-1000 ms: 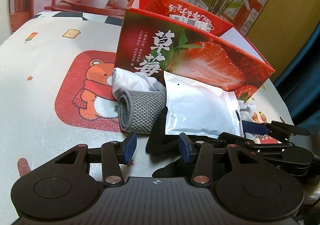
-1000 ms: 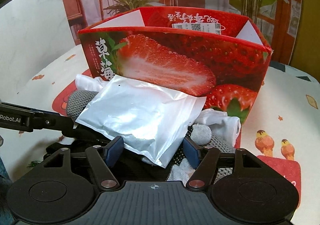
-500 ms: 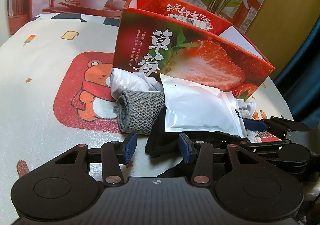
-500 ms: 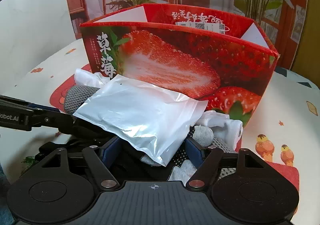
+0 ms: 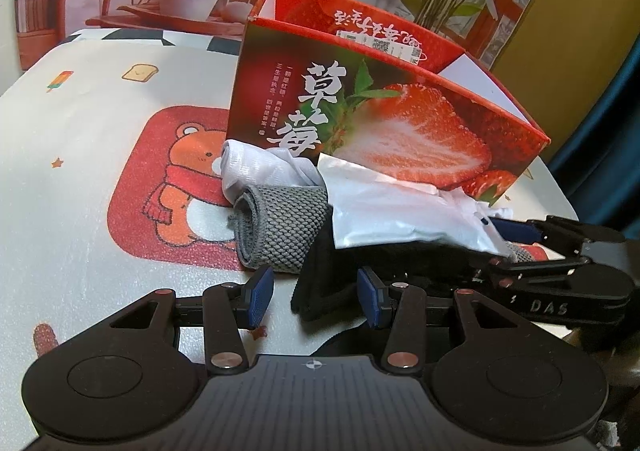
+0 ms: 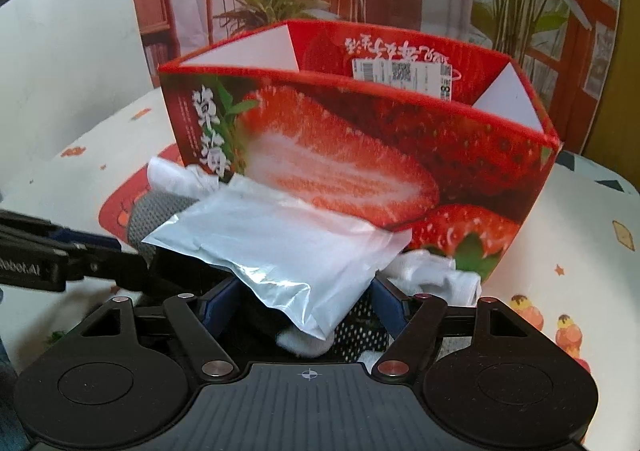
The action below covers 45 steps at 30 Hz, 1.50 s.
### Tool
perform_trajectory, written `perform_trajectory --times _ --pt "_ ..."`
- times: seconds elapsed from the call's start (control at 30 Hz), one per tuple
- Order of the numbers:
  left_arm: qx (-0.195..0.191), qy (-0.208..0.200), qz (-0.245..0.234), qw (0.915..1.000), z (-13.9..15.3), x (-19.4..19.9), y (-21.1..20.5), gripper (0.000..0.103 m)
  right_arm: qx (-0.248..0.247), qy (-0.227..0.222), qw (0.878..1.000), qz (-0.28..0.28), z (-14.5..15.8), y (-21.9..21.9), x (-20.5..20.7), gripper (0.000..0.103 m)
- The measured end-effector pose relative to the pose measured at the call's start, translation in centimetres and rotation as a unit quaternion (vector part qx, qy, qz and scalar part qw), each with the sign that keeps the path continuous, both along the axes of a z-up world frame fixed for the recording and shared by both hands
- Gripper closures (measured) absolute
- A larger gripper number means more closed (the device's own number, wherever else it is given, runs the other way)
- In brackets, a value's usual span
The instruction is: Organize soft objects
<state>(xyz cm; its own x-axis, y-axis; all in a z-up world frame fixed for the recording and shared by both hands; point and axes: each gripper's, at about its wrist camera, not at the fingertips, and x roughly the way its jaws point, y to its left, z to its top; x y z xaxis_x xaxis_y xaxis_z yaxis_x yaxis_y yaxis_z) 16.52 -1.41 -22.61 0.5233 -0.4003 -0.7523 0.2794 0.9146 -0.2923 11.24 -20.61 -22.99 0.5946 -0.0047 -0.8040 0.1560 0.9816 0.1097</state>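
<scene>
Soft pouch (image 6: pixel 280 251) leans against the box (image 5: pixel 400 123) printed "草莓". Right hand-held gripper (image 6: pixel 304 301) gapes around the pouch; left hand-held gripper (image 5: pixel 316 295) gapes, holding nothing.

Soft items heaped against the near wall of the strawberry box (image 5: pixel 384 119)

A white plastic pouch (image 6: pixel 280 251) lies tilted on top of the pile, its far edge leaning on the open red box. Left of it sits a folded grey knit cloth (image 5: pixel 280 227) with crumpled white fabric (image 5: pixel 260 167) behind; black cloth (image 5: pixel 340 271) lies beneath, and more white fabric (image 6: pixel 436 279) bunches at the right.
</scene>
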Motion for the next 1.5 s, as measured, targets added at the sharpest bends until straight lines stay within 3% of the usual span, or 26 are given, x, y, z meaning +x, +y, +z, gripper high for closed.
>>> perform_trajectory --times 0.3,0.53,1.03,1.2,1.5 --pt "0.023 -0.047 -0.008 0.9986 1.9 1.3 -0.4 0.055 -0.015 -0.043 0.999 -0.01 2.3 -1.3 0.9 0.036" --pt "0.034 -0.08 -0.043 0.9953 2.5 4.0 -2.1 0.055 -0.021 -0.056 0.998 -0.008 2.6 -2.3 1.9 0.041" --pt "0.023 -0.087 -0.096 0.9913 0.9 7.9 -5.4 0.056 0.045 -0.044 0.997 -0.05 0.3 -4.7 3.0 0.054" --pt "0.03 -0.083 -0.106 0.9905 0.4 8.1 -5.7 0.056 0.049 -0.043 0.996 -0.053 0.1 -4.6 3.2 0.063" --pt "0.028 -0.077 -0.105 0.9911 0.4 8.4 -5.6 0.057 0.051 -0.041 0.996 -0.054 0.1 -4.6 3.2 0.065"
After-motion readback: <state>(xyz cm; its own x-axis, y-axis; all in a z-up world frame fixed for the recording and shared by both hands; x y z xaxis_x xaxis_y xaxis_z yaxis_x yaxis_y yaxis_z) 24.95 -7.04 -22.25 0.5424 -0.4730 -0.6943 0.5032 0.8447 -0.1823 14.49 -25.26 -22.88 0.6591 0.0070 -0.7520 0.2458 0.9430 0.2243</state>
